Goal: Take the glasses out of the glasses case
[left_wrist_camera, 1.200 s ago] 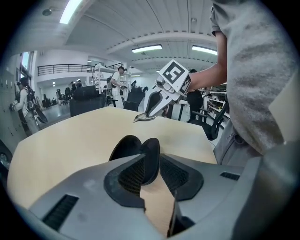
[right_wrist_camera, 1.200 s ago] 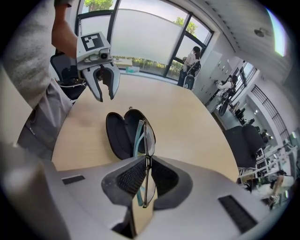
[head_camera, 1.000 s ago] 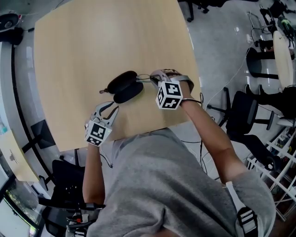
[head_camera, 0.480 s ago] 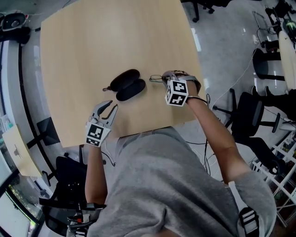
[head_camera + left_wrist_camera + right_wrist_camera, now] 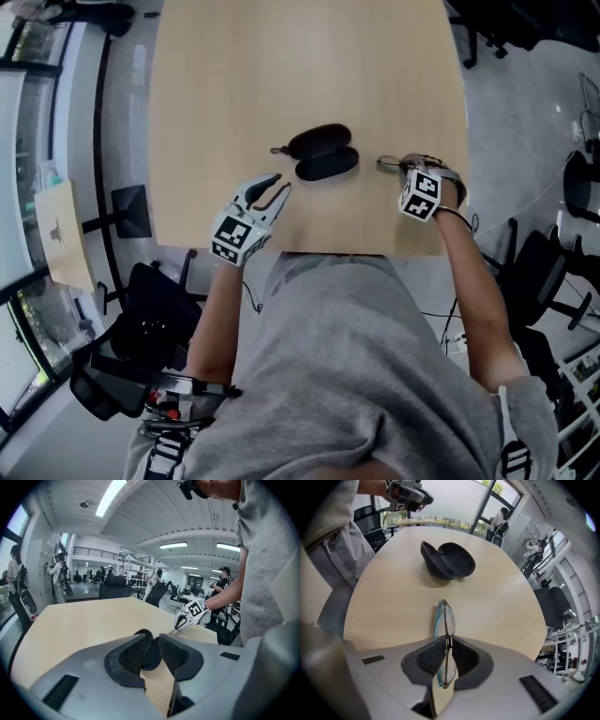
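Right gripper (image 5: 446, 645) clamping glasses (image 5: 448, 618) by bridge, glasses case (image 5: 450, 559) well beyond, left gripper (image 5: 151, 645) slightly parted

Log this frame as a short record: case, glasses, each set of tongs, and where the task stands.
glasses case: open on the table, nothing seen inside
glasses: out of the case, clamped at the bridge
right tongs: shut on the glasses, to the right of the case in the head view
left tongs: open, nothing between the pads, pointing toward the case
task status: glasses removed; whether they touch the table is unclear
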The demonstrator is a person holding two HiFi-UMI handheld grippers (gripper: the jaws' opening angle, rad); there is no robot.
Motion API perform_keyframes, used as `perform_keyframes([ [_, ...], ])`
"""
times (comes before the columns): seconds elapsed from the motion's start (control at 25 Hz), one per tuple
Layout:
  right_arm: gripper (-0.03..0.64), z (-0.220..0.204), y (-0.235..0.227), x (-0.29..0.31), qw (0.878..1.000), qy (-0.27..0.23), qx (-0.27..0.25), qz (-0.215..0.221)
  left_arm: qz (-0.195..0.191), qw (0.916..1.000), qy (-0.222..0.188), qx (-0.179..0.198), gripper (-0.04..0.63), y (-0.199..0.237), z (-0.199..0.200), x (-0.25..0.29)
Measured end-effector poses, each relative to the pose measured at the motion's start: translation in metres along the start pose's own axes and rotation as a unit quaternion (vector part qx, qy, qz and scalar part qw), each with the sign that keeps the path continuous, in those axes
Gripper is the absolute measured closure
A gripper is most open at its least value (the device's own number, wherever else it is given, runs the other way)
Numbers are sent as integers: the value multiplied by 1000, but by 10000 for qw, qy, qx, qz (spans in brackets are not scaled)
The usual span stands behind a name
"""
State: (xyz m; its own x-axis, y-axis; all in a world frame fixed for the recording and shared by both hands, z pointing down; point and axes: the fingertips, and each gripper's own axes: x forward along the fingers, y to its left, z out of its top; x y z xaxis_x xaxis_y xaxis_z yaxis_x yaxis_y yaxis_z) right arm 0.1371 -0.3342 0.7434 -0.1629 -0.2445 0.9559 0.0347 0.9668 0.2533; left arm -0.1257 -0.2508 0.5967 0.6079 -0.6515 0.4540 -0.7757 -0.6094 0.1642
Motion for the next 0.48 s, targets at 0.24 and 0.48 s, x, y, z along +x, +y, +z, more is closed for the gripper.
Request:
perform_keyframes([
  [0.24, 577, 14, 6, 10, 10000, -42, -72, -27, 454, 9974, -325, -462, 506, 21, 1, -31],
  [0.48, 550, 14, 15, 7, 9999, 0, -122, 122, 749, 9949, -494, -465, 506, 26, 7, -54],
])
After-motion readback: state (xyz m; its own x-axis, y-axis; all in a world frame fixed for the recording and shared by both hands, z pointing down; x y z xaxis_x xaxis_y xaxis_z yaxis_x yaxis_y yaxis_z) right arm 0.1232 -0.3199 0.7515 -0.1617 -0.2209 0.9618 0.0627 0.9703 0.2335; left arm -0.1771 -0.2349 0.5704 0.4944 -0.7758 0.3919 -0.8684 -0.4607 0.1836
